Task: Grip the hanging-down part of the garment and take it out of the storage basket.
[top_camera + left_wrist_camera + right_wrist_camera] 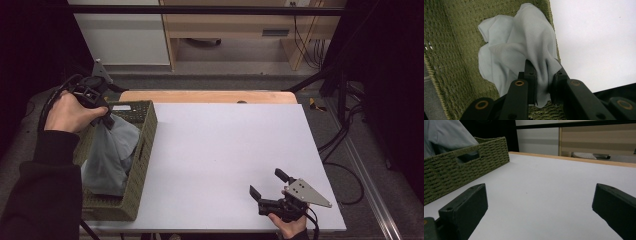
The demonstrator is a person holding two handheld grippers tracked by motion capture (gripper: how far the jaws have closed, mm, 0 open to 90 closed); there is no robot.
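High view: my left claw (106, 121) is pinching the top of the pale grey cloth (111, 155), which hangs straight down below it into the green woven basket (144, 150); the lower folds rest on the basket floor. My right claw (269, 183) sits well apart from that, low over the near right part of the white table (225, 145), jaws spread, nothing between them. Left claw view: jaws pressed onto a gathered bunch of the cloth, the rest fanning out ahead of the claw over the basket's woven wall (454, 50), bare table beyond on the right. Right claw view: both jaws wide apart with only table (544, 190) between them; basket (461, 167) ahead and left of the claw, cloth (446, 135) showing above its rim.
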